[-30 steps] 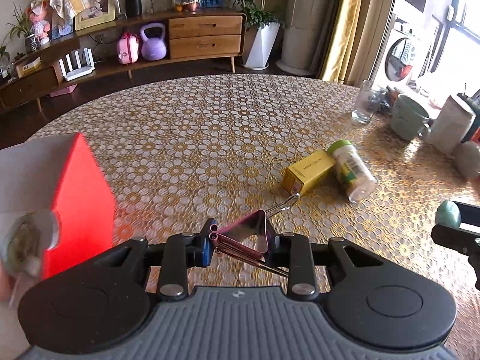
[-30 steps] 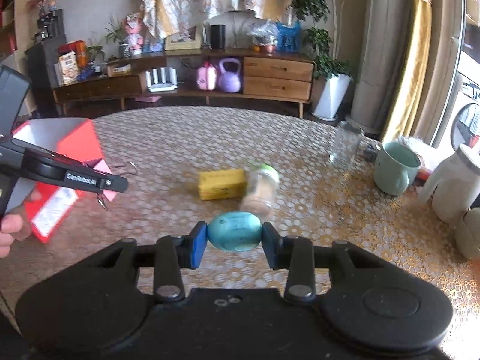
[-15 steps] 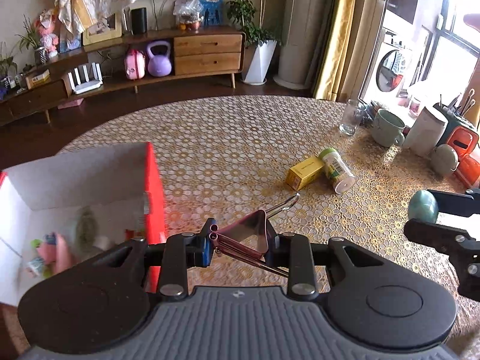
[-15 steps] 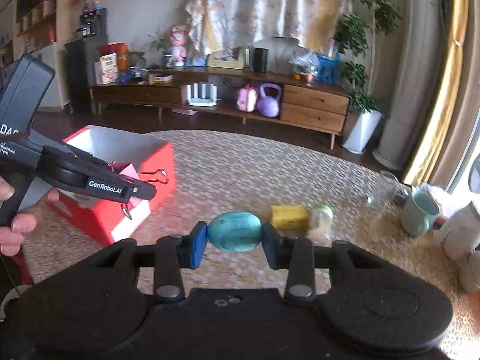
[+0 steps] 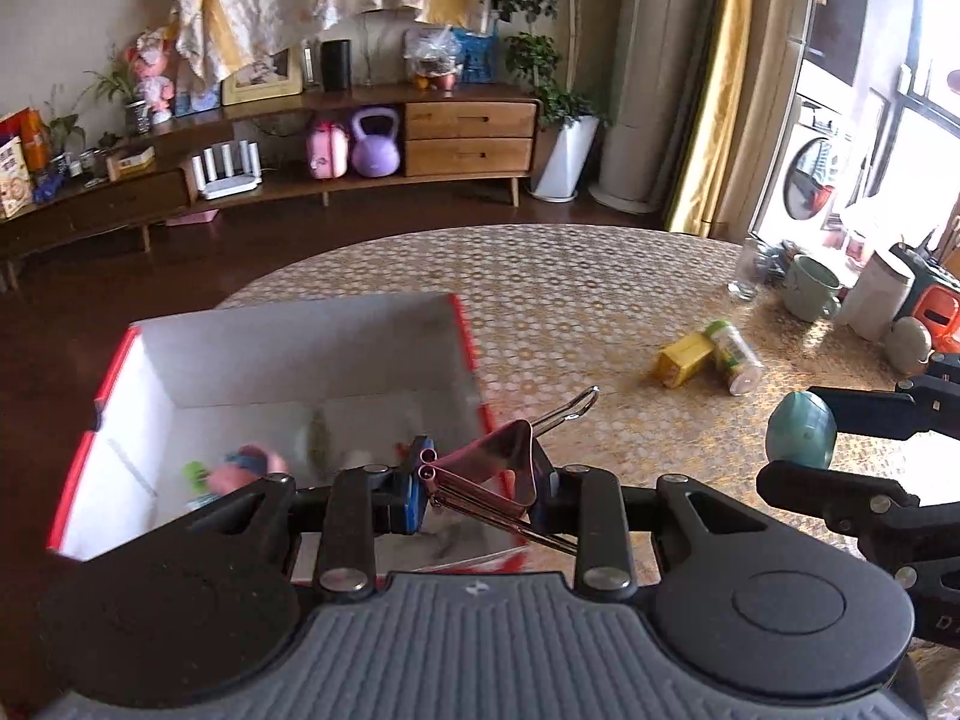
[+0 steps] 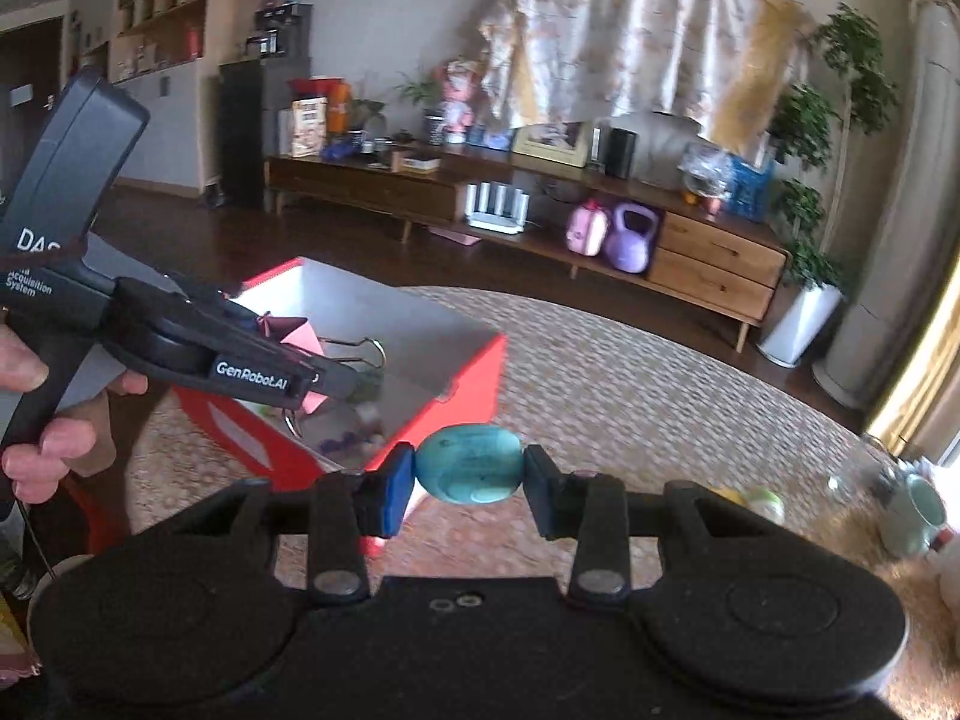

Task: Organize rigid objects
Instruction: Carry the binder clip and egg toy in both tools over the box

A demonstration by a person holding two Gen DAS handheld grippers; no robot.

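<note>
A round table (image 5: pixel 570 300) under a patterned cloth is seen; a red box (image 5: pixel 288 360) with a white inside stands on it, small blurred items lying within, perhaps toys; a pink binder clip (image 5: pixel 492 474) is pinched by the left gripper (image 5: pixel 480 489) above the box; a teal egg (image 6: pixel 468 471) is clamped by the right gripper (image 6: pixel 468 480) beside the box.

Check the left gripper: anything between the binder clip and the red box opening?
Nothing visible blocks it. The left gripper holds the pink binder clip over the near right edge of the open-topped red box. The right gripper with its teal egg sits off to the side.
</note>
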